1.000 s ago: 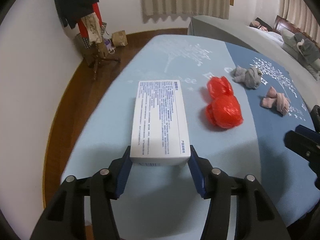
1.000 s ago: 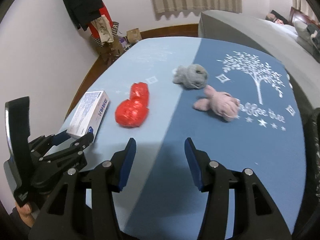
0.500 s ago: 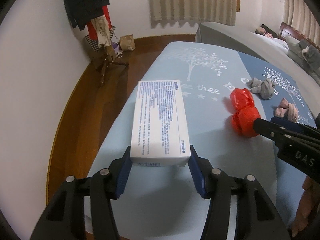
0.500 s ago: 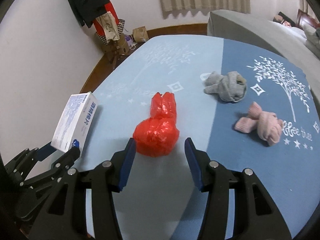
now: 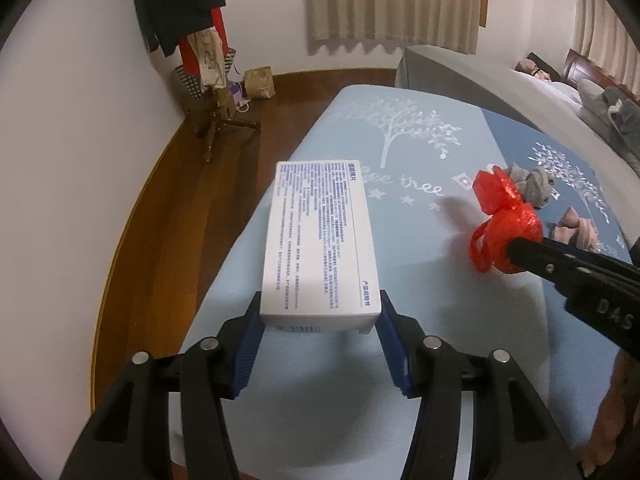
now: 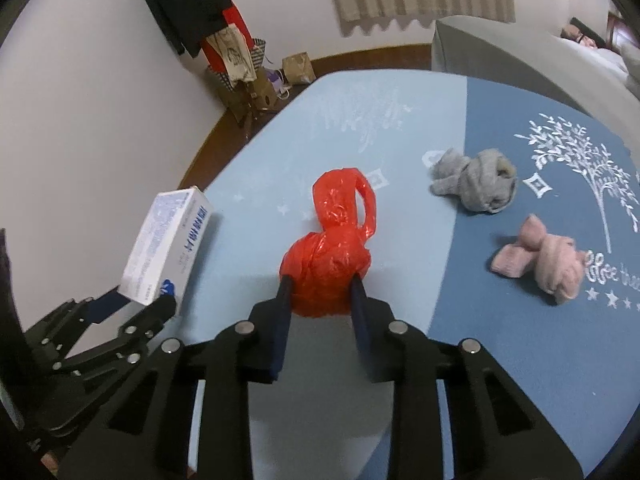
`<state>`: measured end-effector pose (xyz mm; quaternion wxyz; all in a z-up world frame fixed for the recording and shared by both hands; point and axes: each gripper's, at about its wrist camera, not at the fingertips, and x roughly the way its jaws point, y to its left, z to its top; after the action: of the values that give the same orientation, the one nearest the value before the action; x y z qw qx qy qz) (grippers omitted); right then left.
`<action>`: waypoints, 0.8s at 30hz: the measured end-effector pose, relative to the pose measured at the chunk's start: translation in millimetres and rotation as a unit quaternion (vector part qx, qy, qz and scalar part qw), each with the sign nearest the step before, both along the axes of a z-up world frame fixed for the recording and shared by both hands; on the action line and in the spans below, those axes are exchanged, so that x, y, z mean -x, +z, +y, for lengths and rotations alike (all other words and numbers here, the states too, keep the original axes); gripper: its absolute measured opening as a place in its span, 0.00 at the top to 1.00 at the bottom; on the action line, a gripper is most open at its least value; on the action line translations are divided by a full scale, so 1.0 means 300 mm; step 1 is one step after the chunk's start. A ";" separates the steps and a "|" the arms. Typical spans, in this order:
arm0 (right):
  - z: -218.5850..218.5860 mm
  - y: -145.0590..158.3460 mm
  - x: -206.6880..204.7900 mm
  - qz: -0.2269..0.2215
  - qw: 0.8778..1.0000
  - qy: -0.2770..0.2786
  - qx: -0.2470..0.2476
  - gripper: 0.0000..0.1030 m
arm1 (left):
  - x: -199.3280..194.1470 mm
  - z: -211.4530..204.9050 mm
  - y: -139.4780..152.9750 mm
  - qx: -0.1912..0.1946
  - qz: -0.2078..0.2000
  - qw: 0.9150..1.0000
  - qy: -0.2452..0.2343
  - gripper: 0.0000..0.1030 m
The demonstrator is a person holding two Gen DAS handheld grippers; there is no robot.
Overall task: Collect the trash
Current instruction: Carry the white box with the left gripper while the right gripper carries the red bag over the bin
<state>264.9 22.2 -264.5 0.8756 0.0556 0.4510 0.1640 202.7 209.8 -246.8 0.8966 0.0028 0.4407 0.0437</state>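
My left gripper is shut on a white box with blue print and holds it above the near-left part of the blue bed cover. The box also shows at the left of the right wrist view. My right gripper is shut on a crumpled red plastic bag with its handles sticking up. The bag shows at the right of the left wrist view, held in the right gripper's black fingers.
A rolled grey sock and a rolled pink sock lie on the dark blue part of the cover. A coat stand with clothes and bags stands on the wooden floor by the wall. A grey bed lies beyond.
My right gripper moved forward to the red bag and closed on it. My left gripper, still holding the box, drew back and left toward the cover's edge.
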 end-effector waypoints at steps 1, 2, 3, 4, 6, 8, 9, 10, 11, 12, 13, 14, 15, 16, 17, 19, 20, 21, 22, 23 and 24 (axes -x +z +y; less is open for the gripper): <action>-0.009 0.011 0.011 -0.002 1.000 0.000 -0.001 0.74 | 0.004 -0.008 0.008 0.001 -0.001 1.000 -0.001 0.48; -0.020 0.024 0.026 -0.003 1.000 -0.001 -0.003 0.74 | 0.011 -0.020 0.018 0.000 -0.002 1.000 -0.003 0.48; -0.037 0.033 0.044 -0.004 1.000 -0.002 -0.004 0.74 | 0.017 -0.032 0.027 0.000 -0.003 1.000 -0.004 0.48; -0.053 0.043 0.063 -0.005 1.000 -0.003 -0.004 0.74 | 0.021 -0.041 0.034 0.000 -0.004 1.000 -0.005 0.48; -0.086 0.057 0.090 -0.005 1.000 -0.008 -0.004 0.74 | 0.034 -0.068 0.047 -0.001 -0.005 1.000 -0.008 0.48; -0.128 0.067 0.122 -0.005 1.000 -0.014 0.001 0.74 | 0.046 -0.099 0.055 -0.001 -0.002 1.000 -0.011 0.48; -0.142 0.074 0.125 -0.005 1.000 -0.017 0.004 0.74 | 0.051 -0.117 0.058 0.000 -0.001 1.000 -0.014 0.48; -0.171 0.079 0.141 -0.006 1.000 -0.023 0.007 0.74 | 0.057 -0.135 0.062 0.001 0.000 1.000 -0.017 0.48; -0.190 0.081 0.152 -0.005 1.000 -0.027 0.008 0.74 | 0.065 -0.157 0.067 0.000 0.000 1.000 -0.022 0.48; -0.222 0.087 0.167 -0.005 0.999 -0.033 0.010 0.74 | 0.070 -0.178 0.073 -0.001 -0.001 1.000 -0.027 0.48; -0.256 0.093 0.183 -0.005 0.999 -0.040 0.011 0.74 | 0.077 -0.204 0.079 0.000 0.000 0.999 -0.032 0.48; -0.289 0.098 0.199 -0.004 0.999 -0.047 0.011 0.74 | 0.081 -0.223 0.084 0.000 0.000 0.999 -0.036 0.48; -0.311 0.103 0.206 -0.005 0.999 -0.051 0.012 0.74 | 0.085 -0.245 0.090 -0.001 0.000 0.999 -0.041 0.48; -0.334 0.110 0.214 -0.005 0.998 -0.055 0.014 0.74 | 0.089 -0.269 0.095 -0.002 0.000 0.999 -0.045 0.48; -0.370 0.120 0.233 -0.008 0.998 -0.062 0.016 0.74 | 0.094 -0.297 0.100 -0.002 0.001 0.999 -0.051 0.48; -0.425 0.135 0.257 -0.011 0.997 -0.073 0.019 0.74 | 0.105 -0.346 0.109 -0.002 0.000 0.998 -0.061 0.48; -0.455 0.142 0.270 -0.013 0.997 -0.079 0.020 0.74 | 0.110 -0.374 0.115 0.000 0.000 0.998 -0.067 0.48; -0.480 0.146 0.277 -0.014 0.996 -0.084 0.020 0.74 | 0.116 -0.402 0.122 0.000 -0.002 0.997 -0.072 0.48; -0.504 0.149 0.286 -0.014 0.996 -0.089 0.021 0.74 | 0.119 -0.430 0.130 0.001 -0.003 0.997 -0.078 0.48; -0.540 0.157 0.301 -0.015 0.995 -0.097 0.021 0.74 | 0.123 -0.455 0.135 0.001 -0.004 0.997 -0.083 0.48; -0.562 0.159 0.306 -0.015 0.995 -0.102 0.020 0.74 | 0.127 -0.482 0.142 0.001 -0.004 0.996 -0.088 0.48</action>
<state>173.0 -146.4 -216.8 0.8954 0.0813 0.4329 0.0660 164.7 65.2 -204.3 0.8988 0.0402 0.4351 -0.0358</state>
